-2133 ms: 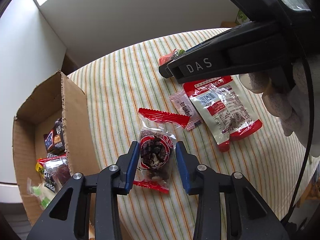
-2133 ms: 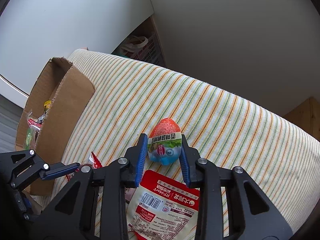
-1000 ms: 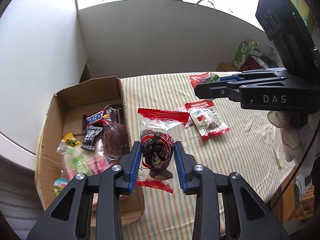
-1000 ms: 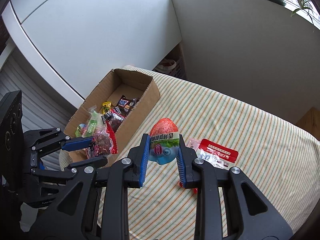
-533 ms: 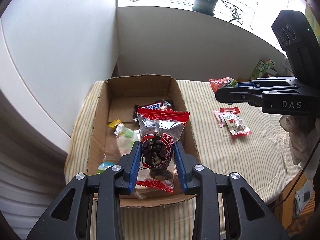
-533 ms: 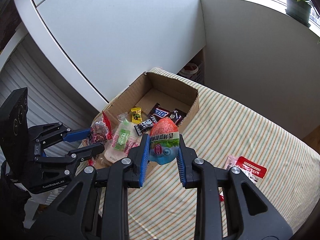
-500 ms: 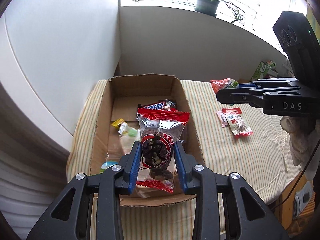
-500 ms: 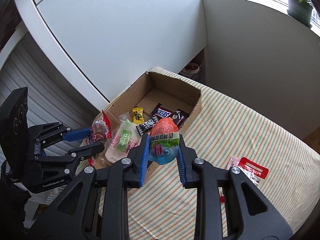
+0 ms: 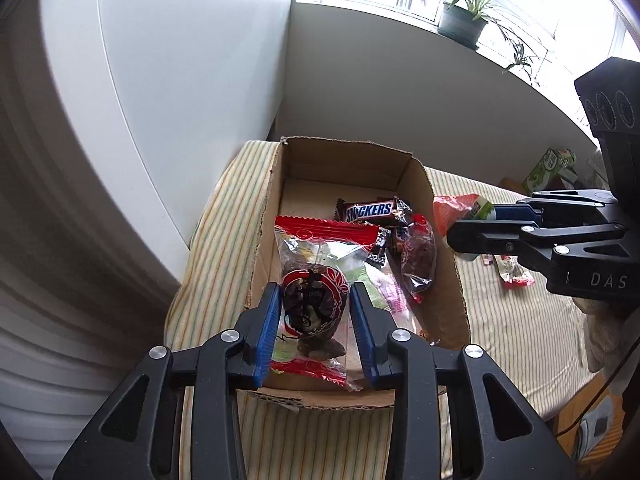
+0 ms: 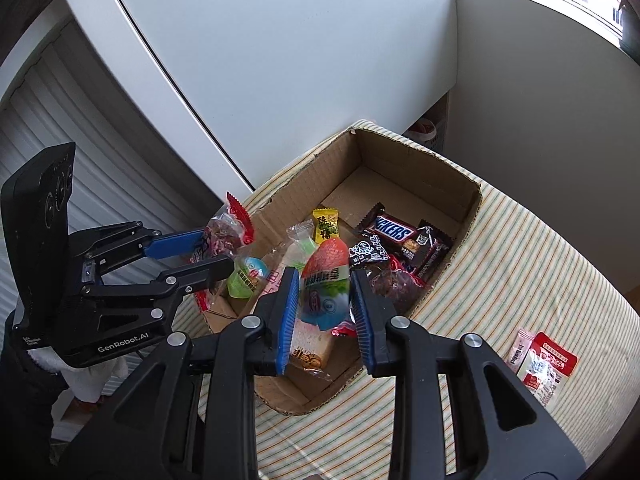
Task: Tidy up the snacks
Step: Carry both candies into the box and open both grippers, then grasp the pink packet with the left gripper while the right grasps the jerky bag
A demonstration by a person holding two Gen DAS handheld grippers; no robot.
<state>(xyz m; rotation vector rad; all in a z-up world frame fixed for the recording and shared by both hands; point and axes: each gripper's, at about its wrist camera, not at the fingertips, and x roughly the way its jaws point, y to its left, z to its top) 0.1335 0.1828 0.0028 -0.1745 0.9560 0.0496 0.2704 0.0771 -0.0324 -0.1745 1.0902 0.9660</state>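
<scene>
The left gripper [image 9: 315, 322] is closed on a clear packet [image 9: 316, 280] with red ends and dark contents, both blue pads pressed against its sides; the packet hangs above the near end of the open box [image 9: 448, 280]. From the right wrist view the same packet [image 10: 224, 236] sits between the left gripper's [image 10: 208, 252] fingers over the box's [image 10: 468, 216] left wall. The right gripper [image 10: 324, 300] is clamped on an egg-shaped pack [image 10: 325, 284], red on top and blue-green below, held over the middle of the box. In the left wrist view this pack [image 9: 460, 210] and the right gripper [image 9: 470, 228] lie just past the box's right wall. Inside the box lie a Snickers bar [image 10: 394, 232], other dark chocolate wrappers [image 10: 430, 250], a yellow sweet [image 10: 326, 224], a clear green sweet [image 10: 305, 242], a round green-blue pack [image 10: 246, 276] and a dark-fruit bag [image 9: 418, 258]. The box rests on a striped cloth [image 10: 520, 264]. On the cloth, well apart from the box, lie a red-and-clear pouch [image 10: 546, 368] and, touching it, a small pink sachet [image 10: 520, 346]. A potted plant [image 9: 464, 20] stands on the window sill.
</scene>
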